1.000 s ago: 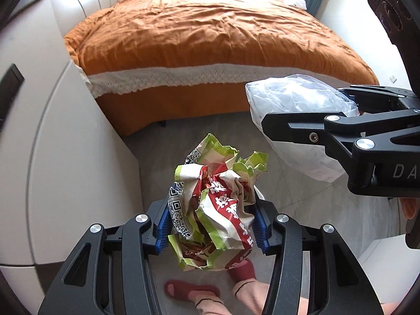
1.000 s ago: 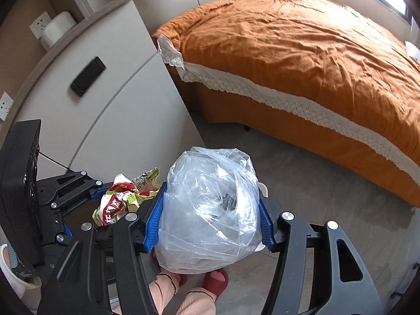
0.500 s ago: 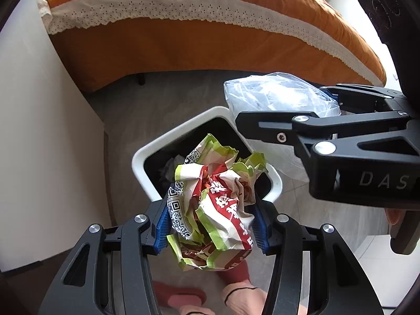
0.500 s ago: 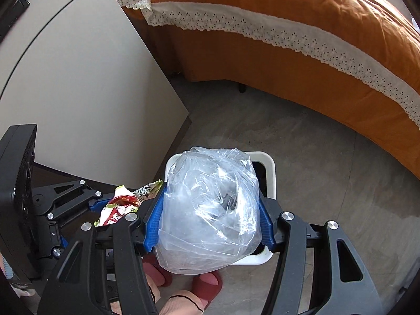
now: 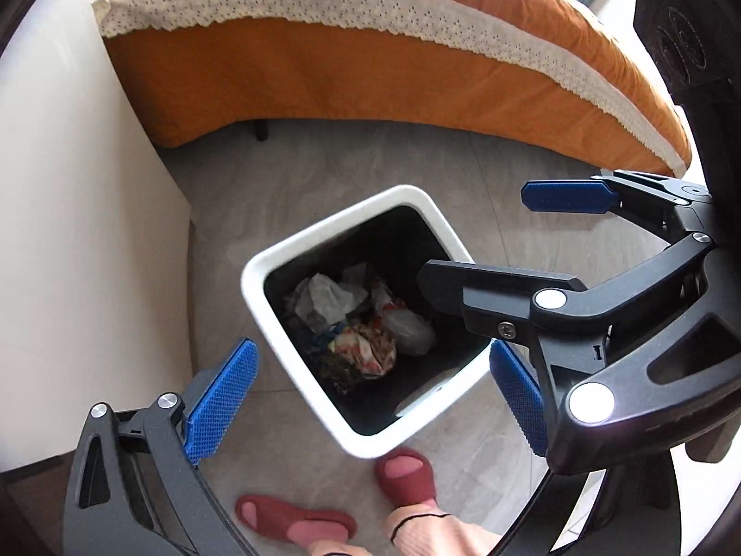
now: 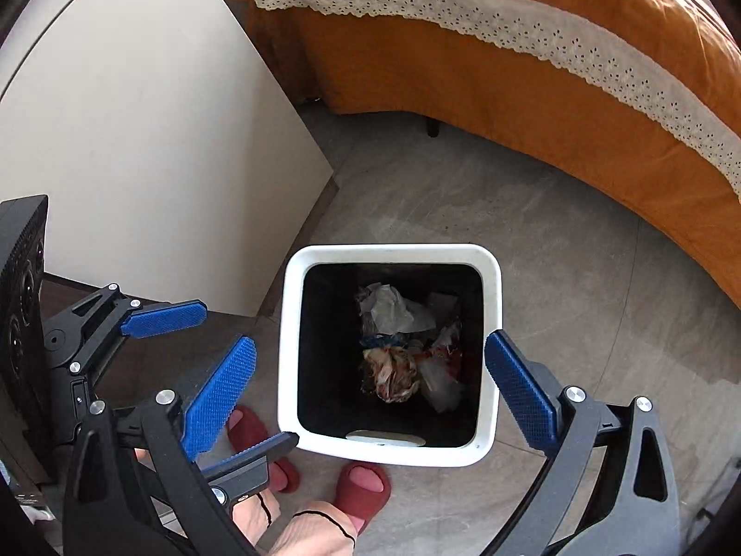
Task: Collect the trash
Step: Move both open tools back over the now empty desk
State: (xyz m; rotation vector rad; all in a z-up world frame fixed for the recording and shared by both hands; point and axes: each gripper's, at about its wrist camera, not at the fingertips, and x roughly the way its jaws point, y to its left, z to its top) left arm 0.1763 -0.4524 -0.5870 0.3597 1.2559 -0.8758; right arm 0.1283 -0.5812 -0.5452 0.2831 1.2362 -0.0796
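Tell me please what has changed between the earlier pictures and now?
Both grippers came down over the bin and their jaws have just been opening. The left gripper let go of the crumpled wrapper; the right gripper let go of the clear bag. Both pieces now lie in the bin, and nothing is between either pair of jaws. The bin, bed and cabinet look unmoved.

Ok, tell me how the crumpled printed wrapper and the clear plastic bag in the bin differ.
The crumpled wrapper is opaque, printed red and brown; the clear plastic bag is see-through and colourless. The wrapper is balled tight; the bag lies looser beside it. Both sit at the bottom of the white bin, dropped from grippers now open.
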